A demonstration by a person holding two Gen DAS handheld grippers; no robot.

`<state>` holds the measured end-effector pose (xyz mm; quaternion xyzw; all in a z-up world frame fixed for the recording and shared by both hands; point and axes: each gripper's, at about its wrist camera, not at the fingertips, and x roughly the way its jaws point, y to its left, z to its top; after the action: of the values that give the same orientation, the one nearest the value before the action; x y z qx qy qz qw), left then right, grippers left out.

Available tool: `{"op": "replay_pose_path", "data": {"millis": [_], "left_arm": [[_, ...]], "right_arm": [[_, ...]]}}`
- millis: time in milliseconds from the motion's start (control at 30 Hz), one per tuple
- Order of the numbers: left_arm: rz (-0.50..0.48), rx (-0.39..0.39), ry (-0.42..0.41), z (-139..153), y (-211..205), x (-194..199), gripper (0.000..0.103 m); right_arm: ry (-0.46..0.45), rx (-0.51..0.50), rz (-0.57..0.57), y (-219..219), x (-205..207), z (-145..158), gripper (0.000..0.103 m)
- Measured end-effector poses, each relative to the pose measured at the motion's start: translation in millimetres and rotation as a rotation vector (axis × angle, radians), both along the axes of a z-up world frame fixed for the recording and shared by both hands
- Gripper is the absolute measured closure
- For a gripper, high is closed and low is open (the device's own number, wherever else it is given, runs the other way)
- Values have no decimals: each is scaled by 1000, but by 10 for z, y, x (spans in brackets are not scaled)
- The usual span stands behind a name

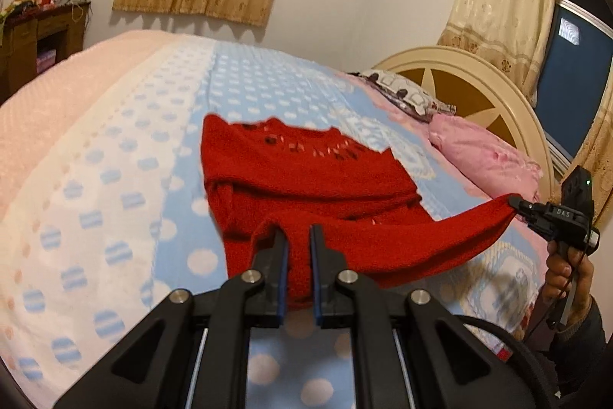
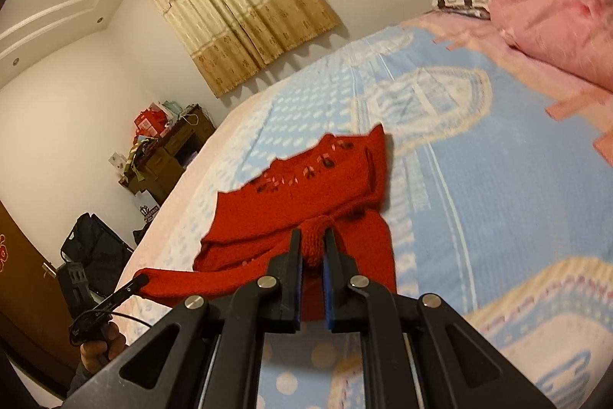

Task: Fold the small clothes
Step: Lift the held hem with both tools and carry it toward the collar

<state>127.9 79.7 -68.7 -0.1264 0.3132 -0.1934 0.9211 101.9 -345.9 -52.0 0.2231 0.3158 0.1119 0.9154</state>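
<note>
A small red knit sweater (image 1: 306, 171) lies on the blue and white dotted bedspread (image 1: 115, 209). Its near hem is lifted off the bed. My left gripper (image 1: 298, 232) is shut on one corner of the hem. My right gripper (image 2: 313, 236) is shut on the other corner, which bunches between its fingers. In the left wrist view the right gripper (image 1: 515, 204) shows at the far right, with the hem stretched toward it. In the right wrist view the left gripper (image 2: 142, 279) shows at the lower left, gripping the red fabric. The sweater (image 2: 306, 194) has pale patterned marks across its far part.
A pink pillow (image 1: 482, 156) and a patterned pillow (image 1: 402, 91) lie by the cream headboard (image 1: 479, 91) to the right. A dark wooden cabinet (image 2: 172, 156) with boxes stands beyond the bed. A black bag (image 2: 95, 248) sits on the floor beside it.
</note>
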Motion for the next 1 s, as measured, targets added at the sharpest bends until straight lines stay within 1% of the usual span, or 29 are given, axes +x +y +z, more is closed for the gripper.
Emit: {"op": "replay_pose_path", "data": {"millis": [300,467,633,833,1000], "left_arm": [[15,-29,-27,181,68,357,93],[28,1,-47,253,40,528,93],[35,68,-59,259,-52,756,93],[56,85,-51,246,-103,1093,93],[75,124,-66,298,-171,1391,93]], "right_arm": [[-32,-40,-4,79,350,281,96],[-47,-55,-1,129,555,396,96],[-38,-78,0,143,794,389,96],[-10,-108,-21,68,1208,338,96],[11,-147,-35,73,1591,287,96]]}}
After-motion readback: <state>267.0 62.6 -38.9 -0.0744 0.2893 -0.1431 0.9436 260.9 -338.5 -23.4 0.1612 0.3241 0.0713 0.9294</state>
